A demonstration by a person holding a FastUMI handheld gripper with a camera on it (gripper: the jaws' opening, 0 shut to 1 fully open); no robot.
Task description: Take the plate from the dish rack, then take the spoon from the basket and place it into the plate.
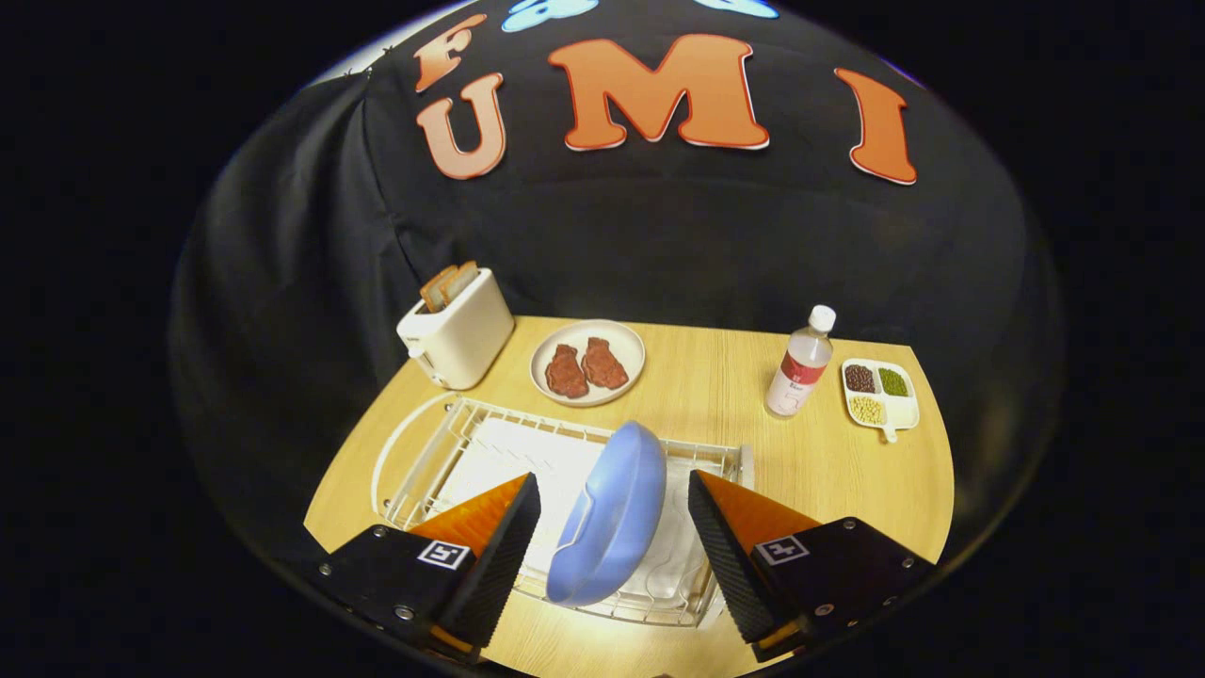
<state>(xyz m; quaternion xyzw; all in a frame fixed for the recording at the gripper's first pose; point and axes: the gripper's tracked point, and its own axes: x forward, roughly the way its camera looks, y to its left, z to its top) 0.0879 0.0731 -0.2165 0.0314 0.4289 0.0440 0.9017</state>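
At the table's (pixel 715 377) far left corner stands a white toaster (pixel 458 341) with slices of bread sticking up from its slots. Just right of it, along the far edge, sits a pale round dish (pixel 588 363) carrying two dark reddish pieces of meat. Nearer the front edge, a white wire dish rack (pixel 452 443) spreads across the left and middle of the table, and a blue plate (pixel 612 518) stands on edge in it, leaning a little to the left. The gripper (pixel 614 504) hangs over the front of the rack with its fingers (pixel 504 556) apart, one on each side of the plate and neither touching it. Past the rack's right end, toward the far right corner, a clear bottle (pixel 800 363) with a white cap stands upright, and just beside it lies a small white divided tray (pixel 880 388) with dark, green and yellowish beans in separate compartments.
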